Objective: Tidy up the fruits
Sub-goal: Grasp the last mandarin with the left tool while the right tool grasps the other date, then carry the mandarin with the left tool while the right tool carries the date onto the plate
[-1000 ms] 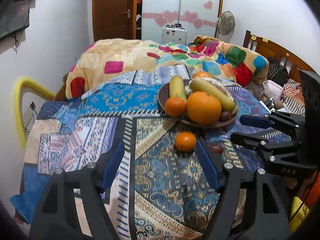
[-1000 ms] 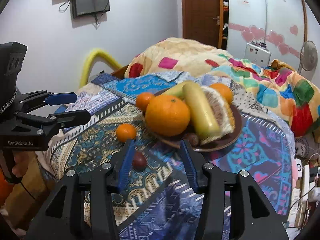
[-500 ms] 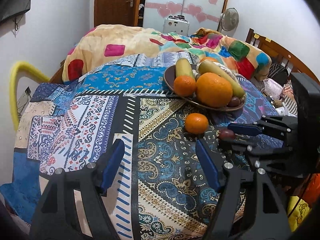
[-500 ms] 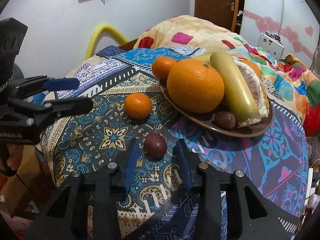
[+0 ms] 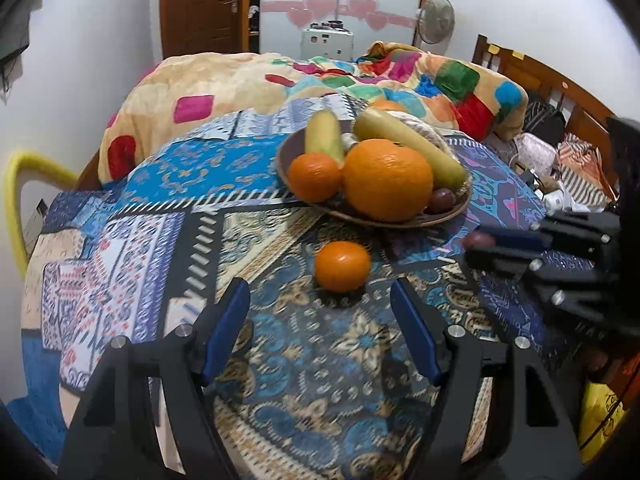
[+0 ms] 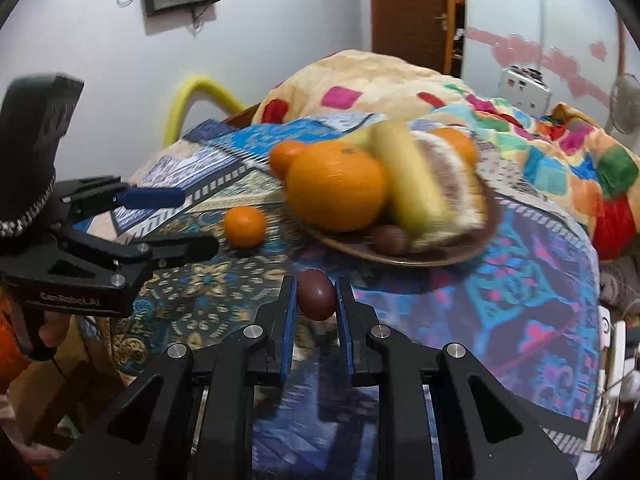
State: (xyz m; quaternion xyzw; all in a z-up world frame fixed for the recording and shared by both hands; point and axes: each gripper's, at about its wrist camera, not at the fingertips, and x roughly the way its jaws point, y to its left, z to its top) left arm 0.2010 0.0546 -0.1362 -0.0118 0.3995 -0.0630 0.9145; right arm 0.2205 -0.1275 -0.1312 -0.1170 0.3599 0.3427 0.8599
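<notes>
My right gripper (image 6: pixel 316 286) is shut on a small dark purple fruit (image 6: pixel 316 294) and holds it just in front of the brown plate (image 6: pixel 404 258); the fruit also shows in the left wrist view (image 5: pixel 478 239). The plate (image 5: pixel 400 222) holds a big orange (image 5: pixel 387 179), a small orange (image 5: pixel 314 176), two yellow-green long fruits and another dark fruit (image 5: pixel 442 200). A loose small orange (image 5: pixel 342 266) lies on the patterned cloth. My left gripper (image 5: pixel 320 306) is open, its fingers on either side of and just short of that orange.
The round table has a patterned blue cloth (image 5: pixel 160 248). A bed with a colourful blanket (image 5: pixel 248 76) lies behind it. A yellow chair back (image 5: pixel 16 184) stands at the left edge. Clutter lies at the right by the wooden headboard (image 5: pixel 560 92).
My right gripper closed on the dark purple fruit and lifted it off the cloth. My left gripper moved closer to the loose small orange.
</notes>
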